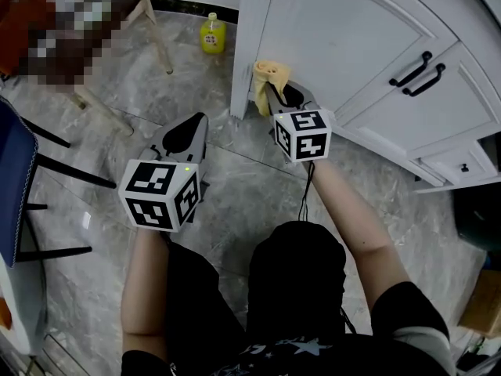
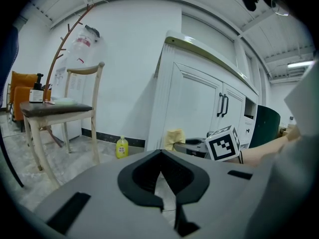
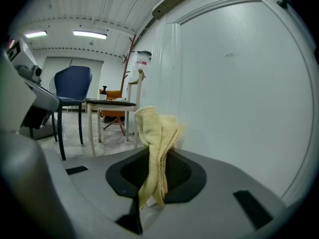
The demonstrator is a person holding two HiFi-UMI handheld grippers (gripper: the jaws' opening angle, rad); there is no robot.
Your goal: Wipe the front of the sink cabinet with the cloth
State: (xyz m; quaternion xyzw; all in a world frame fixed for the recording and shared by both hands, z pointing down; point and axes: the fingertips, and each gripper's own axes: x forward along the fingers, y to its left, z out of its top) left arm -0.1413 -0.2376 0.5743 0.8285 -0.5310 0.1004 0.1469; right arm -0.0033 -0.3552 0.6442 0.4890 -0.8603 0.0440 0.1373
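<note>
The white sink cabinet (image 1: 352, 45) stands ahead on the right, its panelled door (image 3: 239, 83) filling the right gripper view. My right gripper (image 1: 275, 94) is shut on a yellow cloth (image 1: 270, 75), held low against the door near the cabinet's left corner. The cloth (image 3: 157, 133) sticks up from between the jaws and rests against the door. My left gripper (image 1: 188, 135) hovers over the floor left of the cabinet, jaws together with nothing between them. From the left gripper view the cloth (image 2: 174, 137) and the cabinet (image 2: 199, 98) show ahead.
A yellow bottle (image 1: 212, 35) stands on the marble floor by the wall. A wooden chair (image 2: 75, 108) is at the left, a blue chair (image 1: 12, 186) nearer me. Black handles (image 1: 419, 70) sit on the cabinet's right doors, with a small drawer knob (image 1: 464, 167) lower down.
</note>
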